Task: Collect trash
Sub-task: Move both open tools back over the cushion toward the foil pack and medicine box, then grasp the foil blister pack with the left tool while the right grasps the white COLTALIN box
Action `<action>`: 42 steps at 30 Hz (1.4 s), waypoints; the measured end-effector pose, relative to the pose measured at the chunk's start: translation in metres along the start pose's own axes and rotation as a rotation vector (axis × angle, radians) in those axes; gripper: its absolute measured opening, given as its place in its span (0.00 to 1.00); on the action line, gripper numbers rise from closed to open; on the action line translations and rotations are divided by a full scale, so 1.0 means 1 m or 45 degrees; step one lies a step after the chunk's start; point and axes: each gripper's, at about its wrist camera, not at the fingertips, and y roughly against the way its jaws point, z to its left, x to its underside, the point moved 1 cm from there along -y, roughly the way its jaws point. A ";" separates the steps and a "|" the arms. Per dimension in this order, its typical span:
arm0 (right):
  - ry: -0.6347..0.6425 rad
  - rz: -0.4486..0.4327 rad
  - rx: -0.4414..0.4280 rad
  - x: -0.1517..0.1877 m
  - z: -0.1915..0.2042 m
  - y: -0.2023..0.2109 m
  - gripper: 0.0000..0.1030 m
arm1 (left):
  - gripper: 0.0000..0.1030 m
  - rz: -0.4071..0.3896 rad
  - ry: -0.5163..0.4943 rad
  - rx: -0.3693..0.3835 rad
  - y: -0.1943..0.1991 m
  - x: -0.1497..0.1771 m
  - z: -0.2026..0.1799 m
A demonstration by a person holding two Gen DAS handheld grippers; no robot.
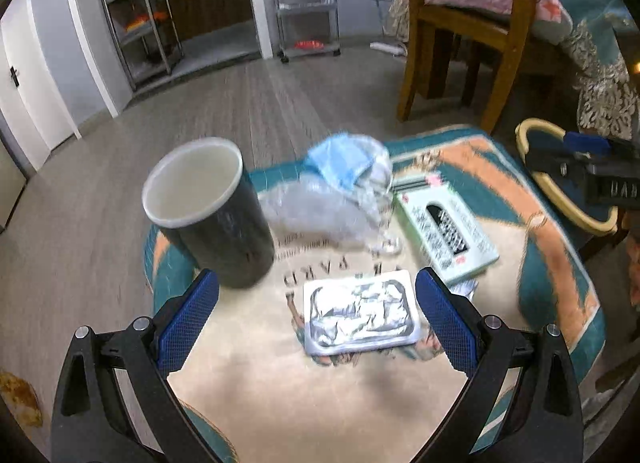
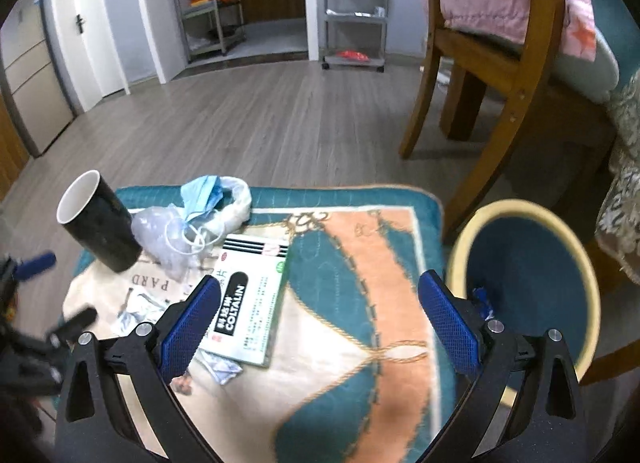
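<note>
So both tools are held spread wide with nothing pinched: the left tool (image 1: pixel 316 297) is hung over the foil tray (image 1: pixel 360 313) on the cushion (image 2: pixel 392 263), beside the black cup (image 1: pixel 212 211), while the medicine box (image 2: pixel 250 303) is seen by the right tool (image 2: pixel 320 299), with the bin (image 2: pixel 528 275) nearby.
</note>
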 end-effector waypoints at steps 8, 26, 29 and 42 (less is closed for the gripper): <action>-0.031 0.116 -0.060 0.007 0.014 -0.033 0.95 | 0.94 0.135 -0.073 0.051 -0.035 0.026 -0.018; -0.008 0.305 -0.158 0.016 0.044 -0.093 0.95 | 0.94 0.248 -0.053 0.127 -0.069 0.034 -0.034; 0.025 0.334 -0.117 0.019 0.050 -0.102 0.95 | 0.94 0.265 -0.039 0.130 -0.073 0.035 -0.033; 0.045 0.332 -0.178 0.020 0.059 -0.096 0.62 | 0.94 0.308 -0.029 0.152 -0.080 0.033 -0.028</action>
